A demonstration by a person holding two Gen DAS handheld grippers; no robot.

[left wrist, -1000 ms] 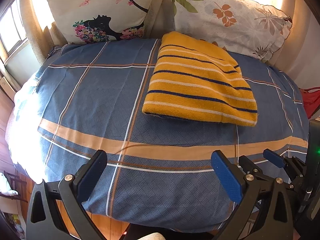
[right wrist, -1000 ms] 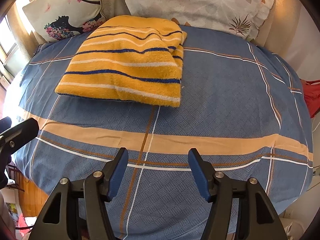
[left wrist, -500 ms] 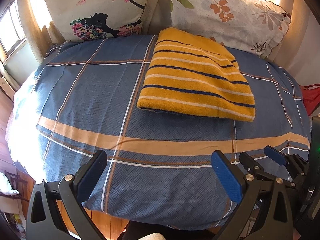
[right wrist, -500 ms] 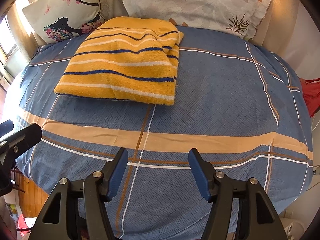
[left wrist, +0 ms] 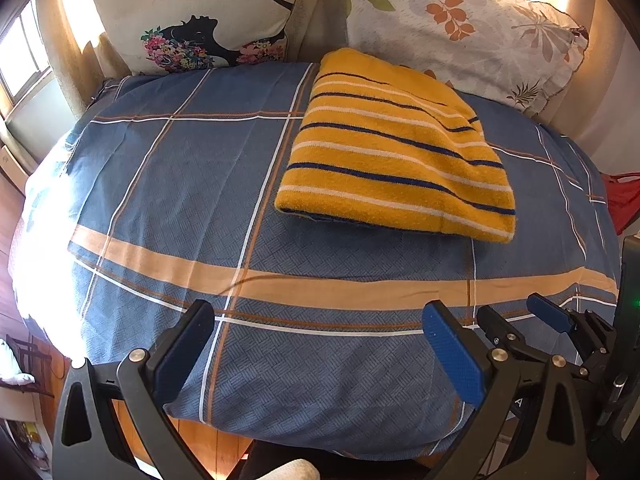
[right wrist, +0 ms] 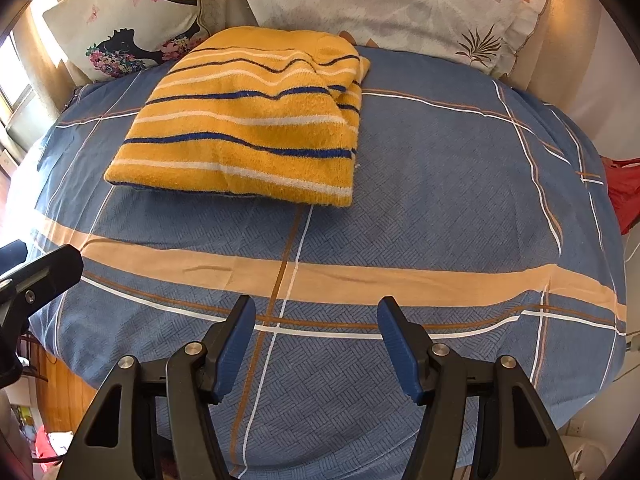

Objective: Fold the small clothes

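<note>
A folded yellow garment with navy and white stripes (left wrist: 396, 148) lies on the blue plaid bed cover (left wrist: 200, 168), toward the far side near the pillows. It also shows in the right wrist view (right wrist: 248, 128). My left gripper (left wrist: 320, 344) is open and empty, low over the near edge of the bed. My right gripper (right wrist: 316, 340) is open and empty, also over the near edge, and it shows at the right in the left wrist view (left wrist: 516, 320). Both grippers are well short of the garment.
Two pillows stand against the back: a silhouette-print one (left wrist: 196, 12) on the left and a leaf-print one (left wrist: 460, 28) on the right. A red cloth (right wrist: 624, 192) lies off the bed's right side. A window (left wrist: 20, 64) is at the left. Wooden floor (left wrist: 200, 444) shows below the bed edge.
Both grippers have drawn back slightly toward the near edge and shifted; the garment sits a little farther left in the left view. The garment itself has not moved. Both grippers stay open.
</note>
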